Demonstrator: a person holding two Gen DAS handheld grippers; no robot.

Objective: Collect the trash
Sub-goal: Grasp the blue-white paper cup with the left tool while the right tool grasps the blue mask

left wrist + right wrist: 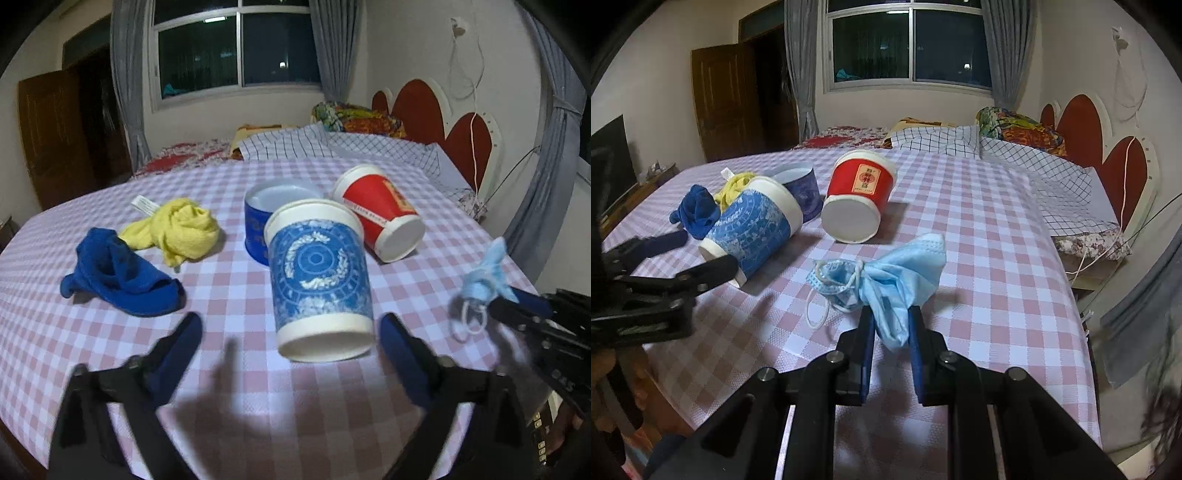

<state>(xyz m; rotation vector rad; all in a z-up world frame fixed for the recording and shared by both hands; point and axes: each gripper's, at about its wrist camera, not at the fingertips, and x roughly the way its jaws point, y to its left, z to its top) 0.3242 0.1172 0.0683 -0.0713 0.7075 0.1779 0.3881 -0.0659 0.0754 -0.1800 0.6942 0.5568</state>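
A blue-patterned paper cup lies on its side on the checked tablecloth, its base toward me. My left gripper is open and wide, just in front of the cup's base, with the fingers either side. The cup also shows in the right wrist view. My right gripper is shut on a crumpled light blue face mask, held just above the cloth; the mask also shows in the left wrist view. A red paper cup lies on its side behind.
A low round blue tub stands open behind the blue cup. A yellow cloth and a dark blue cloth lie to the left. A bed with checked sheets borders the table's far and right sides.
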